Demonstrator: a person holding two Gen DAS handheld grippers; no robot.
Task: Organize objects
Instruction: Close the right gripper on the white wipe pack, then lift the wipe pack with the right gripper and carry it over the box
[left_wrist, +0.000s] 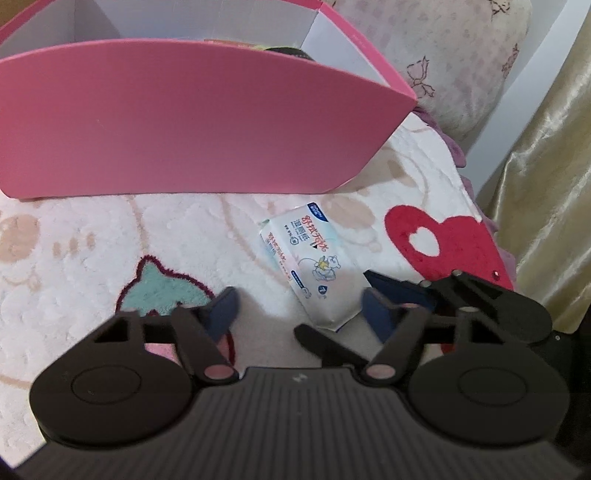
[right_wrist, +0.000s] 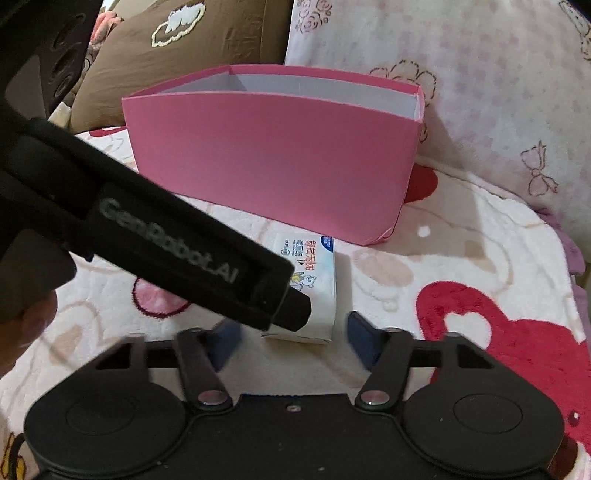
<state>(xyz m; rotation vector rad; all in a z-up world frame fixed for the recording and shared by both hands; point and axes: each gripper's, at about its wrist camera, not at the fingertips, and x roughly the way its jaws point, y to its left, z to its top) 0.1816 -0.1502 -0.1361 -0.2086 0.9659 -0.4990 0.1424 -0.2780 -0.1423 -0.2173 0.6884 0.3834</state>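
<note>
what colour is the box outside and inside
The box is pink outside with white inner walls; the right wrist view shows it best.

We read "GenRobot.AI" in pale grey letters along the side of the black plastic left gripper body (right_wrist: 177, 251), which crosses the right wrist view. The small white soft-plastic pack of wet tissues (left_wrist: 314, 266) carries red Chinese characters in two places — on its top face and along its side — with a smaller dark line that looks like 湿厕纸, though blur makes us unsure. A blue corner tab on the same pack holds tiny white print we cannot make out.
</note>
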